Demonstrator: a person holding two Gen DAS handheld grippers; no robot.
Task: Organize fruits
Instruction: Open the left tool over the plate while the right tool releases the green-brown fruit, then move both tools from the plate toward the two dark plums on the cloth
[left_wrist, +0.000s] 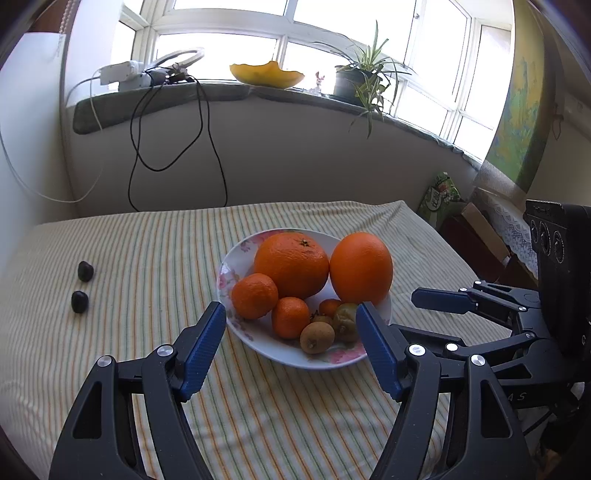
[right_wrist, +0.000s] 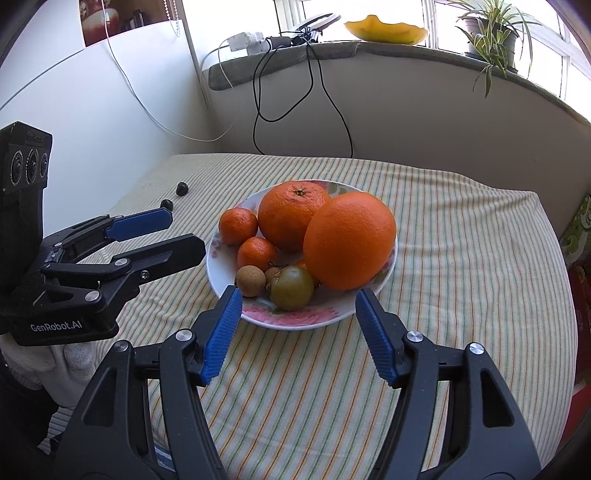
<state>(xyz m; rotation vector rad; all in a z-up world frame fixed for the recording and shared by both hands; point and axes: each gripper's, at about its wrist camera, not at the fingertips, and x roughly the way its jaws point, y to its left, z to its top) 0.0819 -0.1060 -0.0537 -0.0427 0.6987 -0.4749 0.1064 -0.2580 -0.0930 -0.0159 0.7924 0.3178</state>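
Left wrist view shows your left tool (left_wrist: 291, 325) with its blue pads spread wide and nothing between them. It hangs just in front of the plate (left_wrist: 236, 258). Your right tool (right_wrist: 297, 314) is the same: wide apart, holding nothing, aimed at the near rim of the plate.

Just past the pads lie the small fruits. A brown kiwi (left_wrist: 317, 336) and a green-brown fruit (right_wrist: 291, 288) sit at the front. Two small tangerines (left_wrist: 255, 296) come next, and then two big oranges (left_wrist: 291, 264) at the back. The round one on the right (right_wrist: 349, 240) sits right at the plate's edge and looks ready to roll.

Be careful here. The fruits touch each other, so if you push in for one, you may bump its neighbour. That big orange could tip off onto the striped cloth (left_wrist: 147, 258) and roll away. The cloth is soft and wrinkled, so the plate may slide or tilt if you press on its rim.

Both tools point at the same spot, so they could knock together if you move both at once.

Two dark little fruits (left_wrist: 85, 271) sit well apart on the left of the table. They are small and round, and a pad could flick them away.
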